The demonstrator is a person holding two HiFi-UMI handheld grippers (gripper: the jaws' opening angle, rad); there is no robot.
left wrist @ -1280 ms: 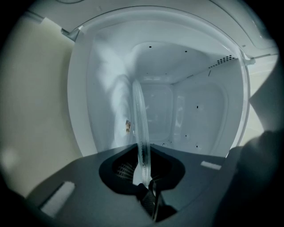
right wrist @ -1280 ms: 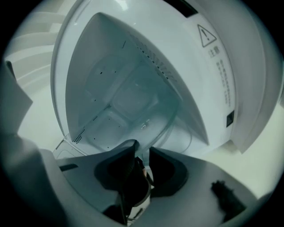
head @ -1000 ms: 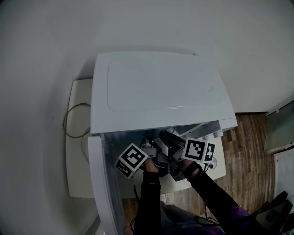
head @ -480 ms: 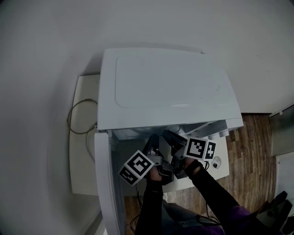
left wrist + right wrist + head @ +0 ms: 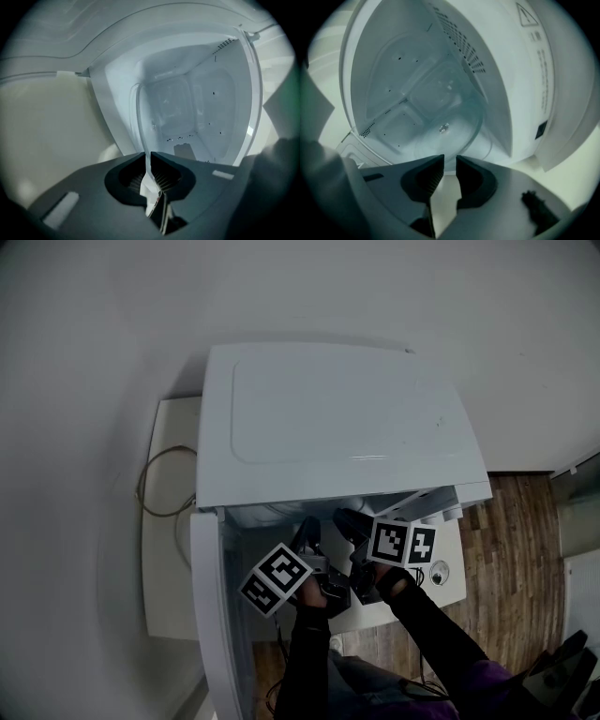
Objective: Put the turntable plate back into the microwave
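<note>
The white microwave (image 5: 337,418) stands with its door (image 5: 211,615) swung open to the left, and both grippers are at the cavity mouth. The clear glass turntable plate (image 5: 450,133) lies tilted inside the cavity. In the left gripper view its rim (image 5: 140,117) rises edge-on out of the jaws. My left gripper (image 5: 147,157) (image 5: 309,532) is closing, its pads pinching that rim. My right gripper (image 5: 450,159) (image 5: 343,519) points into the cavity at the plate's near edge. Its jaws stand a little apart, with only the cream surface showing between them.
The microwave sits on a cream table (image 5: 169,521) with a looped cable (image 5: 155,484) at the left. Its control panel with knobs (image 5: 441,515) sticks out at the right, above a small round object (image 5: 439,571). Wooden floor (image 5: 525,531) lies further right.
The left gripper's marker cube has slid a little lower and toward the person. The right gripper has stayed in place with a slight roll.
</note>
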